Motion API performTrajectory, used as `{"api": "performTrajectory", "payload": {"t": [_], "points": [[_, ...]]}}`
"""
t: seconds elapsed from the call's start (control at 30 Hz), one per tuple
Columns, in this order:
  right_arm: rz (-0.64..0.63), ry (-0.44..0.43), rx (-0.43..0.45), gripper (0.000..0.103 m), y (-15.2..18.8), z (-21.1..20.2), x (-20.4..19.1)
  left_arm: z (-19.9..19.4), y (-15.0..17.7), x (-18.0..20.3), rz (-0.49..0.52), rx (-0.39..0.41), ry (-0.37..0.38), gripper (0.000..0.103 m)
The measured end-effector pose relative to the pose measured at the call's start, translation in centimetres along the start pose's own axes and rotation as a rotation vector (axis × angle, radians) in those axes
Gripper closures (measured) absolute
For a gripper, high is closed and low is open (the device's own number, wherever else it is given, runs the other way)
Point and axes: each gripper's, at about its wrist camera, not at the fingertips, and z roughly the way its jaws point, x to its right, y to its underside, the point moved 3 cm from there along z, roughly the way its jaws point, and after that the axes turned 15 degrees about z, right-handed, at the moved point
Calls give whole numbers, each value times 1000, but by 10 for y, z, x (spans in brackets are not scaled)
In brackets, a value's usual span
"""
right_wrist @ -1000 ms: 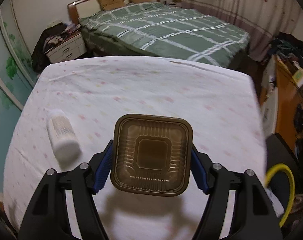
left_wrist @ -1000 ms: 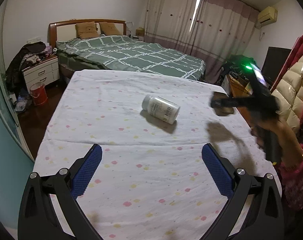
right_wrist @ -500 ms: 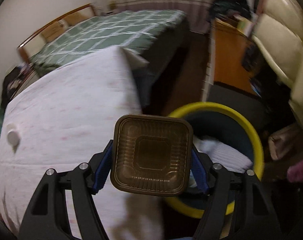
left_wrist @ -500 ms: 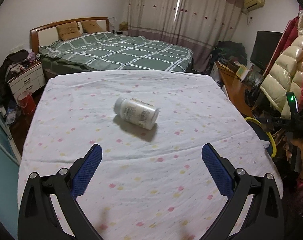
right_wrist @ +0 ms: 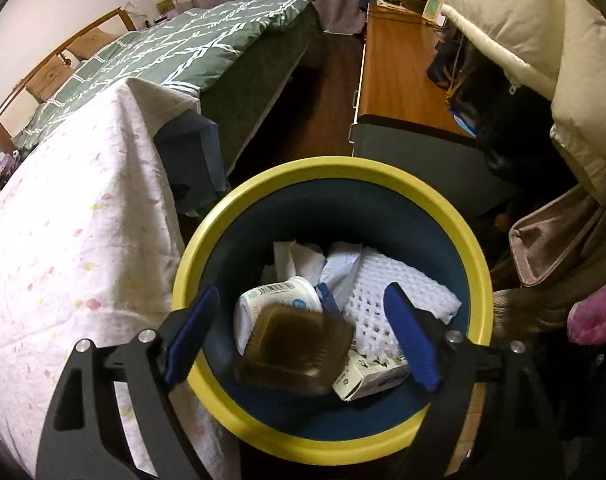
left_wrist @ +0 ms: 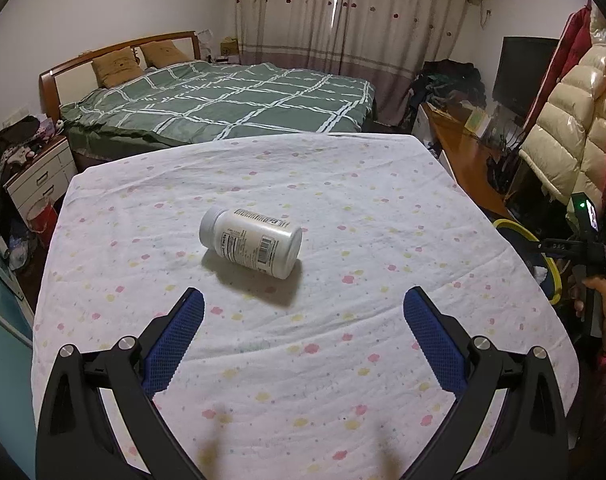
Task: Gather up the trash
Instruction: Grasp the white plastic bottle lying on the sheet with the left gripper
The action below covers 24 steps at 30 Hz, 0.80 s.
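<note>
The right claw points down into the bin, which has a yellow rim and a dark blue inside and stands on the floor just beside the table. Its jaws are opening. The brown tray is between the blue pads but does not touch them; it looks blurred and tilted, above the other trash. In the bin lie a white tub with a barcode, crumpled paper, a white cloth with a waffle pattern and a small carton.

The left claw is over the table, which is covered with a white cloth with small pink and yellow flowers. Its jaws stand wide apart and hold nothing. In front of them, near the middle of the table, the white bottle lies on its side, its cap toward the far left. It is apart from both pads.

At the right edge of the left view a hand holds the handle of the other tool beside the table, and a part of the yellow rim of the bin shows there. Behind the table is a bed with a green checked cover.
</note>
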Motion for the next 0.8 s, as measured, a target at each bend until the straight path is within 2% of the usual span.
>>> {"api": "performTrajectory", "payload": {"t": [0.13,0.3,0.4,0.5,0.67,0.8], "points": [[-12,-21,28,21,5,-15,-5,12,-1,-5,18,-19,18,5],[-33,-53,39,20,16,-32,-15,33,-7,-20,30,-39,80,5],[-51,-62,50,20,20,-40,-23,44,-14,-31,46,-46,75,5],[-58,-69,59,19,22,-46,-27,54,-25,-42,106,-34,51,5],[-65,-72,48,19,24,-45,-31,73,-36,-51,183,-57,34,5],[-64,-71,31,19,28,-40,-30,85,-39,-57,199,-80,71,5]]}}
